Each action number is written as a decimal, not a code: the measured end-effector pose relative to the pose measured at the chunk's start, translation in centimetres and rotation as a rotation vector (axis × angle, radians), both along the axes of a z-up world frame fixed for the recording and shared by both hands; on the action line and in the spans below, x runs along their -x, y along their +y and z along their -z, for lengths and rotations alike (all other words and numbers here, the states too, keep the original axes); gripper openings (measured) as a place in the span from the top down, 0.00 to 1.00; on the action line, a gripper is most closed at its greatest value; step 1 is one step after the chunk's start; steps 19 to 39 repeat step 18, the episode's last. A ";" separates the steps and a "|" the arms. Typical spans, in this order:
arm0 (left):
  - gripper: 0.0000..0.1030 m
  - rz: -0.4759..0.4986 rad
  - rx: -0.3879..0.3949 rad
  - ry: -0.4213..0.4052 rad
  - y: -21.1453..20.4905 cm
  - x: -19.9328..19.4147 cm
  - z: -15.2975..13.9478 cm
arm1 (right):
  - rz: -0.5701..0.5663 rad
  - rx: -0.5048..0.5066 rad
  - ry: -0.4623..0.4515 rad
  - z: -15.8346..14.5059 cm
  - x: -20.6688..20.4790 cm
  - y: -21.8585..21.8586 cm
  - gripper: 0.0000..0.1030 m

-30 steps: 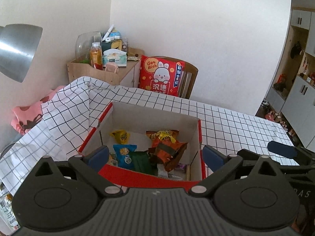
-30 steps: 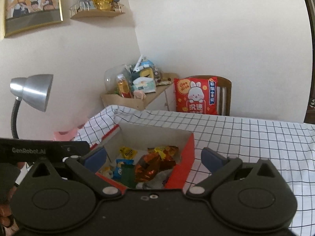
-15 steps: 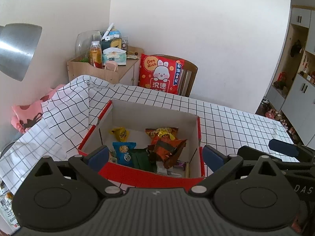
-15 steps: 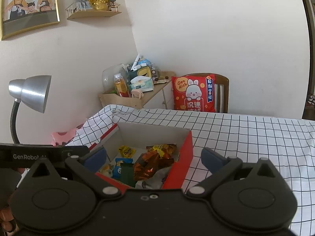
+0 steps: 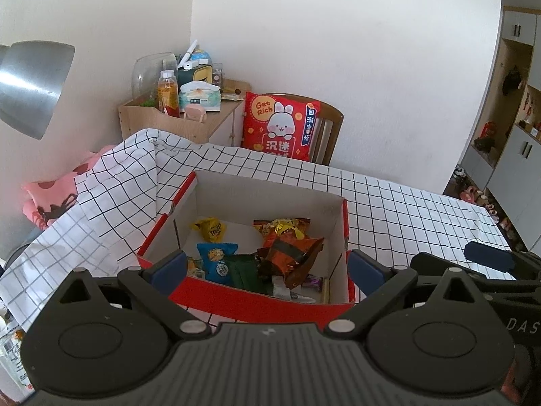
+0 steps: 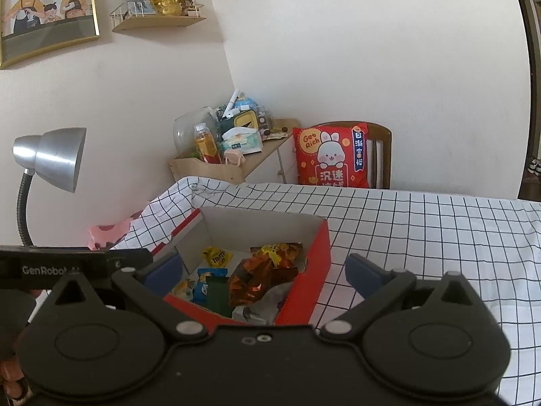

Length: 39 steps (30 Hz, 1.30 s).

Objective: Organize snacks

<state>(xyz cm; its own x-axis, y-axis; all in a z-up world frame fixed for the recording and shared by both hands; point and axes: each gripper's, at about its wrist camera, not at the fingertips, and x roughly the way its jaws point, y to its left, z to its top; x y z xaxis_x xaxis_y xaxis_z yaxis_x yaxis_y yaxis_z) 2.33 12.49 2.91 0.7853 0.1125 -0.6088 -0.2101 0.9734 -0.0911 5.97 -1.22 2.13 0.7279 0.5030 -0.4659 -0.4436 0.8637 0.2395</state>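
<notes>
A red cardboard box (image 5: 345,213) with a white inside stands on the checked tablecloth (image 5: 405,209). In it lie several snack packs: a yellow pack (image 5: 211,230), a blue pack (image 5: 218,258), a dark green pack (image 5: 243,270) and an orange foil bag (image 5: 290,253). My left gripper (image 5: 267,269) is open and empty, held above the box's near wall. My right gripper (image 6: 263,270) is open and empty, above the box (image 6: 319,250) from its near right side. The orange bag (image 6: 257,280) and yellow pack (image 6: 218,256) show there too.
A grey desk lamp (image 6: 50,159) stands at the left. Behind the table are a wooden cabinet (image 5: 182,121) with a bottle and tissues, and a chair with a red rabbit cushion (image 5: 280,125). The right gripper's body (image 5: 490,264) shows at the left view's right edge.
Both grippers have drawn back and risen a little from the box, so more of its near wall and the tablecloth shows. The jaws stay open. The snacks have not moved.
</notes>
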 end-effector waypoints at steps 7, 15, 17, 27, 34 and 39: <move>0.01 0.007 -0.018 0.000 -0.2 0.0 0.1 | 0.017 0.004 0.018 0.3 -0.2 -0.1 0.00; 0.01 0.022 -0.018 0.030 -0.6 -0.6 0.7 | 0.043 0.017 0.040 0.9 -0.4 -0.6 0.00; 0.01 0.025 -0.018 0.040 -0.8 -0.7 0.9 | 0.050 0.022 0.046 1.2 -0.5 -0.8 0.00; 0.01 0.027 -0.019 0.049 -0.9 -0.8 1.0 | 0.055 0.026 0.051 1.3 -0.5 -0.9 0.00; 0.01 0.027 -0.019 0.049 -0.9 -0.8 1.0 | 0.055 0.026 0.051 1.3 -0.5 -0.9 0.00; 0.01 0.027 -0.019 0.049 -0.9 -0.8 1.0 | 0.055 0.026 0.051 1.3 -0.5 -0.9 0.00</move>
